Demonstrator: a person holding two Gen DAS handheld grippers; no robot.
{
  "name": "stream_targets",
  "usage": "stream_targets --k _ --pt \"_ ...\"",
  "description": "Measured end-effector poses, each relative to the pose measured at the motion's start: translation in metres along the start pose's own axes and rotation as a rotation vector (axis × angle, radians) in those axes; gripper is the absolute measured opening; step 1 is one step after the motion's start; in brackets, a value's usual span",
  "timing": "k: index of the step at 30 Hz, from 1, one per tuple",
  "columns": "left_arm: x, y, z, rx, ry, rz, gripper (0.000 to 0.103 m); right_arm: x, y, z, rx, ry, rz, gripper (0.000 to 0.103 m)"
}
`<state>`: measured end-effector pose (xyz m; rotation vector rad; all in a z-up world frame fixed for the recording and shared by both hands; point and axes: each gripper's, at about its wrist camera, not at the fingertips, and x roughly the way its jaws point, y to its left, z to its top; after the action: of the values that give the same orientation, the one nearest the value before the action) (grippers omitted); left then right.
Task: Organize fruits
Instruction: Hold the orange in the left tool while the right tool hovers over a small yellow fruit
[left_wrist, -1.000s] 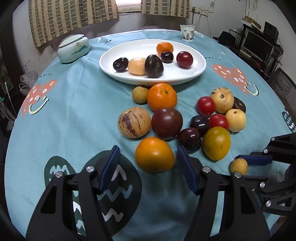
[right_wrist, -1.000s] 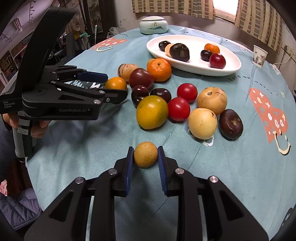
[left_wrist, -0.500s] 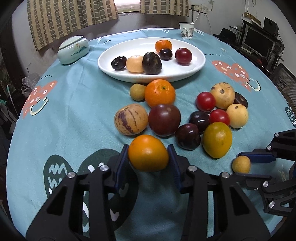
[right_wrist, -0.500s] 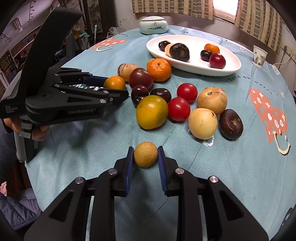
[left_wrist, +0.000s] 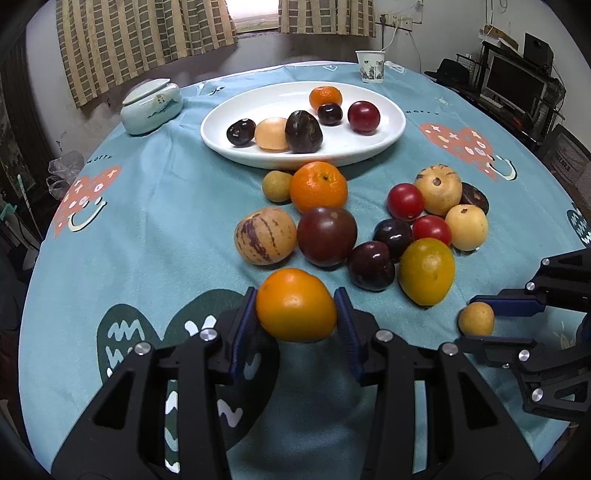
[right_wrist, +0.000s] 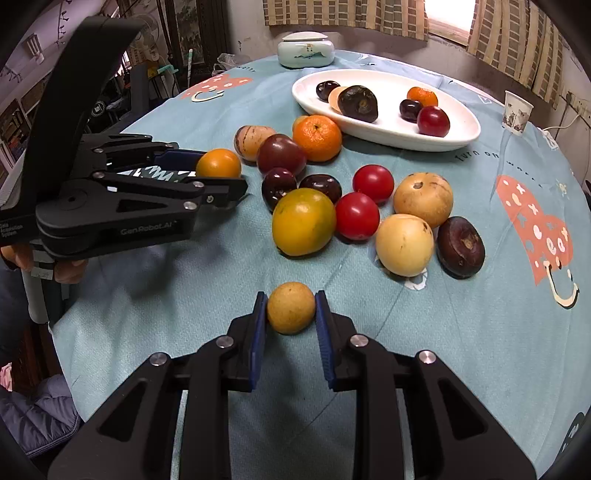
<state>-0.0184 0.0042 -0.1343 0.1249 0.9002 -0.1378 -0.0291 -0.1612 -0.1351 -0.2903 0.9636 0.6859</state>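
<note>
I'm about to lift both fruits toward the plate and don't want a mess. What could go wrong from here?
1. The left tool grips the orange fruit only at its curved sides; being round and smooth, it may slip out on the way.
2. The path to the white plate crosses the loose fruit pile; a low carry could knock the dark tomato rolling.
3. The right tool holds the small yellow fruit close by the left tool; lifting together risks a collision.
</note>
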Motion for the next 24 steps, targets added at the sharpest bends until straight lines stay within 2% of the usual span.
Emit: stream_targets --k 20,24 --pt "-0.013 0.017 -0.012 -0.058 -0.021 -0.040 0.043 -0.005 0.001 -0.003 0.004 -0.025 -0.003 0.026" --pt "-0.017 0.020 -0.013 -0.033 -0.024 -0.030 0.042 -0.016 0.000 -0.003 -0.010 -0.051 -0.001 0.026"
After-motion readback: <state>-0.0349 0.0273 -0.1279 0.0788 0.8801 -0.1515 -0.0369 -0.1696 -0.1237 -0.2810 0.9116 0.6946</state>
